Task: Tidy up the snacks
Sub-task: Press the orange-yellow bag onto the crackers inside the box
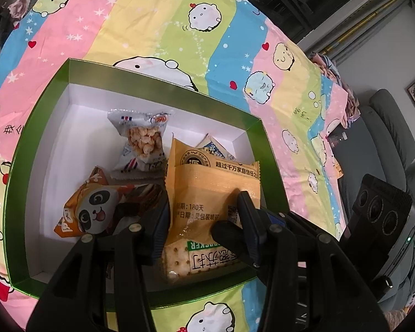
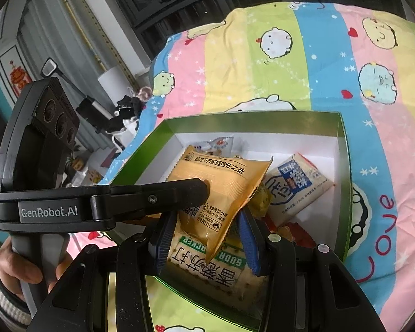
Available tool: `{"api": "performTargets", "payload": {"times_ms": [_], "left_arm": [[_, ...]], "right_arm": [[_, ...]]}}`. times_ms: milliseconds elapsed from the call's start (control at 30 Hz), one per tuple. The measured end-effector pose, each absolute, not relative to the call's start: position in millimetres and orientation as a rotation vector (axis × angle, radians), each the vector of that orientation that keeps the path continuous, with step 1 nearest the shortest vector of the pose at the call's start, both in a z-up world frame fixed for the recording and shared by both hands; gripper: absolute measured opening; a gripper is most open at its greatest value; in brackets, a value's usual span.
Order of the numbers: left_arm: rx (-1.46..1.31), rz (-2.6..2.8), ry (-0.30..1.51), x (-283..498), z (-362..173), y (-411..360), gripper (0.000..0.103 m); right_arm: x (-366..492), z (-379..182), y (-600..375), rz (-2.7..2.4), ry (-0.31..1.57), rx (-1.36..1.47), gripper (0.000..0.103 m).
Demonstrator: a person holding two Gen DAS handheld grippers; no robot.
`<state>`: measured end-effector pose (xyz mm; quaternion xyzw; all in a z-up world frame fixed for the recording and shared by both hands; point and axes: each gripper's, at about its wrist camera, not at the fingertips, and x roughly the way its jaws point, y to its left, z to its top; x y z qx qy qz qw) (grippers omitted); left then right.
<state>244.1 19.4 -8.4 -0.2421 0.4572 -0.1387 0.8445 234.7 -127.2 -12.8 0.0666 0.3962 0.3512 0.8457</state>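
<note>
Both claws grip the same orange cracker packet (image 1: 207, 193) over the near end of the green box (image 1: 36, 144), which sits on a bed with a striped cartoon sheet (image 1: 157, 19). The left claw (image 1: 204, 210) pinches it, and so does the right claw (image 2: 207, 238) (blue pads on each side). A panda snack bag (image 1: 91, 210) and a popcorn bag (image 1: 144, 141) lie inside the box too.

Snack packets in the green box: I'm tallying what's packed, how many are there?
5: puffed-ball packet at back, panda packet left, orange packet centre, soda cracker packet nearest, blue-and-white packet right; others may lie hidden beneath.
</note>
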Motion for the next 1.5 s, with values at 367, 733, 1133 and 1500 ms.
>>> {"api": "performTargets", "payload": {"times_ms": [367, 733, 1133, 1500], "left_arm": [[-0.494, -0.276, 0.979, 246, -10, 18, 0.048], [-0.467, -0.253, 0.994, 247, -11, 15, 0.05], [-0.392, -0.202, 0.997, 246, -8, 10, 0.059], [-0.33, -0.161, 1.005, 244, -6, 4, 0.07]], "right_arm": [[236, -15, -127, 0.738, 0.857, 0.143, 0.046], [237, -17, -126, 0.732, 0.878, 0.144, 0.046], [237, -17, -125, 0.721, 0.891, 0.142, 0.046], [237, -18, -124, 0.713, 0.902, 0.135, 0.046]]}}
